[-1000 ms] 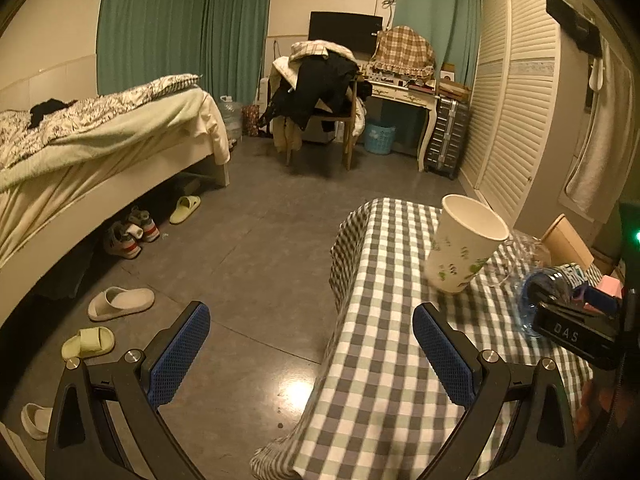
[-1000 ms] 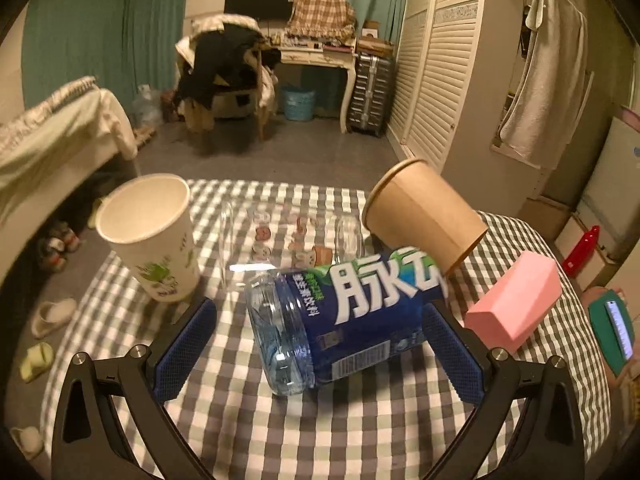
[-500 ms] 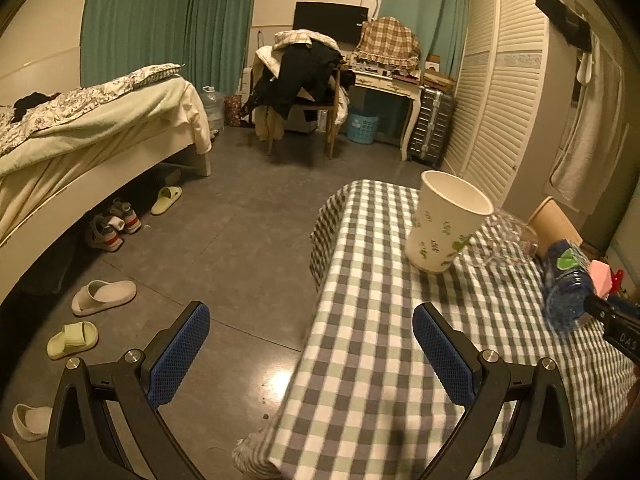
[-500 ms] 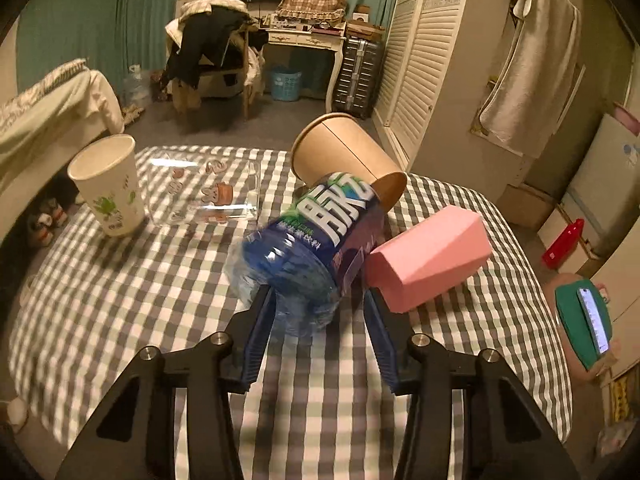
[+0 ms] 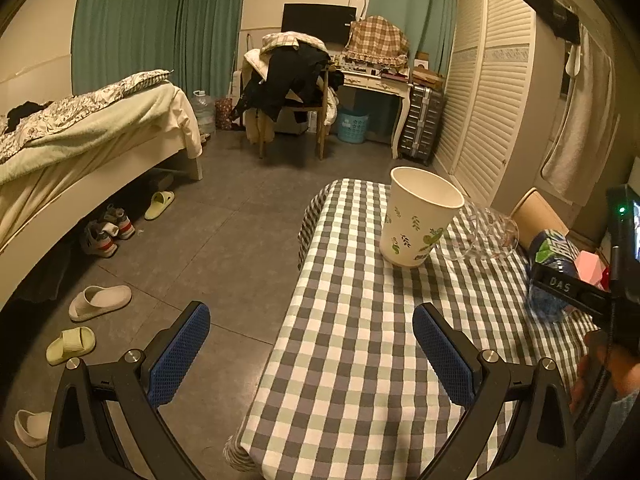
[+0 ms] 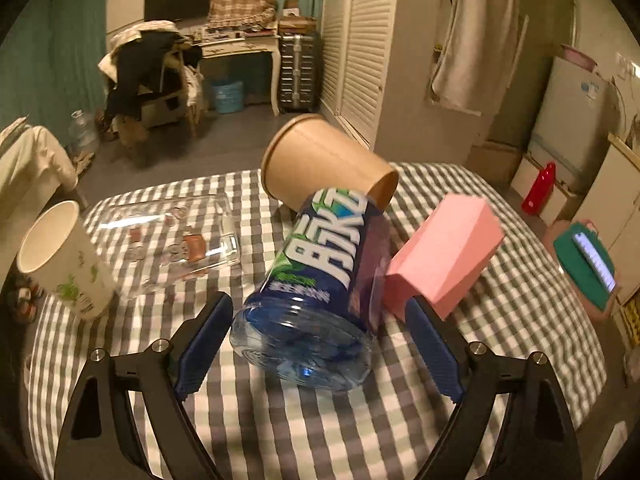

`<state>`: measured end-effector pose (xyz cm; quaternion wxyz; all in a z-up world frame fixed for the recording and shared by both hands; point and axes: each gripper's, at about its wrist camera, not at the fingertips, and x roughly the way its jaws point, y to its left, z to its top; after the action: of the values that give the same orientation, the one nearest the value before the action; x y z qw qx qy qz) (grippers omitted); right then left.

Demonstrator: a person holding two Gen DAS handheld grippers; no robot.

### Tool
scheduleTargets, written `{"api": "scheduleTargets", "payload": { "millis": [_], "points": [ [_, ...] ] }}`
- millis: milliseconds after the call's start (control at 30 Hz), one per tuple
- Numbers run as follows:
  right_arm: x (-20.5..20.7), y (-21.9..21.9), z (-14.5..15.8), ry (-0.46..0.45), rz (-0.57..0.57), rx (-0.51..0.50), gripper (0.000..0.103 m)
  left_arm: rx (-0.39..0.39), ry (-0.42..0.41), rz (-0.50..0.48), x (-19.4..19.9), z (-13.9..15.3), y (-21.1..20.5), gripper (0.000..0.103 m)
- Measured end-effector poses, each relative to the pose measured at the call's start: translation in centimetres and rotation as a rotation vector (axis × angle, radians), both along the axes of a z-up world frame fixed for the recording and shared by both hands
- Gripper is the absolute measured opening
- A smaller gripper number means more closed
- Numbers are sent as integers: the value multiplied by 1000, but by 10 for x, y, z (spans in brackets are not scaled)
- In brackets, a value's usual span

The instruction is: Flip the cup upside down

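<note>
A white paper cup with green leaf print (image 5: 418, 220) stands upright, mouth up, near the far left edge of the checked table (image 5: 360, 360); it also shows at the left in the right wrist view (image 6: 60, 260). My left gripper (image 5: 312, 354) is open and empty, low at the table's near edge, well short of the cup. My right gripper (image 6: 320, 344) is open with its fingers on either side of a blue bottle (image 6: 324, 280) lying on its side. The pads do not visibly touch it.
A clear glass mug (image 6: 176, 240) lies on its side between the cup and the bottle. A brown paper cup (image 6: 320, 164) lies tipped behind the bottle, and a pink block (image 6: 444, 252) sits to its right. The floor, with slippers, drops off left of the table.
My right gripper had closed on the blue bottle and turned it end-on toward the camera; now its jaws have opened wide again. My left gripper has shifted only slightly and stays open.
</note>
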<state>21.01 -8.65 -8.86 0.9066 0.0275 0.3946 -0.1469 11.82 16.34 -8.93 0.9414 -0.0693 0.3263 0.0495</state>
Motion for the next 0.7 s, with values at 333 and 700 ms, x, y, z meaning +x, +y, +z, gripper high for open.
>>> {"api": "scheduleTargets", "payload": {
  "millis": [333,700],
  "points": [
    [-32,-17,0,-18,72,54,73,22,-18,-23,-12,10,-17,103],
    [-112,0,14,-26,310,50,73,18,-44,-51,-47,20,-43,103]
  ]
}}
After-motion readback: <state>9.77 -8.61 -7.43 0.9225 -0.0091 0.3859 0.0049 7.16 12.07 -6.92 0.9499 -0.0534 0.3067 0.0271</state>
